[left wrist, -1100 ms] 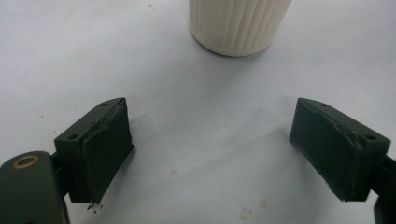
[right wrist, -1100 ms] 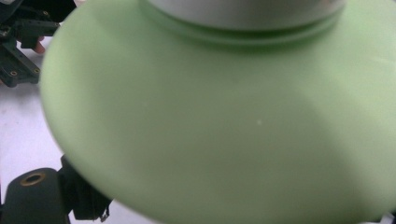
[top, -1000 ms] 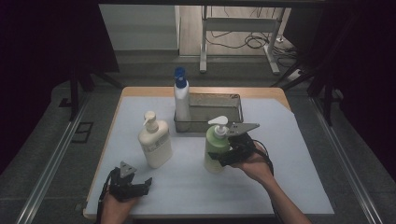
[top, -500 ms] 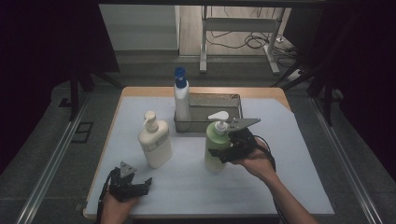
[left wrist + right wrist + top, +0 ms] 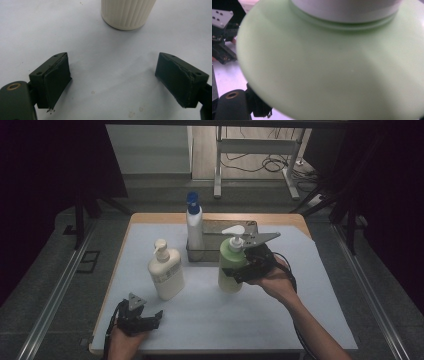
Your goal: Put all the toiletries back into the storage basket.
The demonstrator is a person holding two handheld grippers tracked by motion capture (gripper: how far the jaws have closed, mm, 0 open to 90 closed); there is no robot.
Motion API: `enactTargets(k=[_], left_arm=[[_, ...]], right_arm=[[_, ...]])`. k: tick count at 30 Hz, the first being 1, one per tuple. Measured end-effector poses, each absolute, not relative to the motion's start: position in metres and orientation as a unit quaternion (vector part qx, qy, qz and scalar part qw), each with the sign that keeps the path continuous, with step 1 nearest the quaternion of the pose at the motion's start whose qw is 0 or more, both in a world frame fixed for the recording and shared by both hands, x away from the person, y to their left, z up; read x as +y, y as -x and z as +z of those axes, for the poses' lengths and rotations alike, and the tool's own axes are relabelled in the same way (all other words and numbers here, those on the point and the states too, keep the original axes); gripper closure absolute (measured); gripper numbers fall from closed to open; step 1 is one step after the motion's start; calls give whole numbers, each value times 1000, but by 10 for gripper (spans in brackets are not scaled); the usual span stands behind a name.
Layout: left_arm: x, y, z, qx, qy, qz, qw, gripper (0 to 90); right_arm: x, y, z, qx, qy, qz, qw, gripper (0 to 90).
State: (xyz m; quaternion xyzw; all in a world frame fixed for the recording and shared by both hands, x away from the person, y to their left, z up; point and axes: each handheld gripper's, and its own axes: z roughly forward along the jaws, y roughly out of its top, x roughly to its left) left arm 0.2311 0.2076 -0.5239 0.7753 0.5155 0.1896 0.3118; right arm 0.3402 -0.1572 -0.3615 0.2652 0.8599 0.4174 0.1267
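1. Two grippers on show: nearest, at the table's front edge, the left gripper (image 5: 150, 320) rests low, jaws wide apart with bare white tabletop (image 5: 210, 315) between them.
2. Just ahead of it stands the cream pump bottle (image 5: 166, 275), upright, untouched.
3. Mid-table, the right gripper (image 5: 239, 270) is clamped on the green pump bottle (image 5: 230, 265), gripping its body from the right; the bottle sits upright.
4. Just behind it is the dark tray (image 5: 250, 226), with the blue-capped white bottle (image 5: 194, 227) at its left end.
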Motion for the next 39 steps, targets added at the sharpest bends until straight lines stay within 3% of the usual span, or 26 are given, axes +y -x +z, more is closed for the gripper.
enactTargets(k=[24,39], left_arm=[[207,-231,-524,517,-773,190,314,121],[208,-232,-524,516,-774,189,313,121]], right_arm=[[-141,-383,-320,843,-289,422,165,122],[-123,-414,-315,835,-303,422,183,122]])
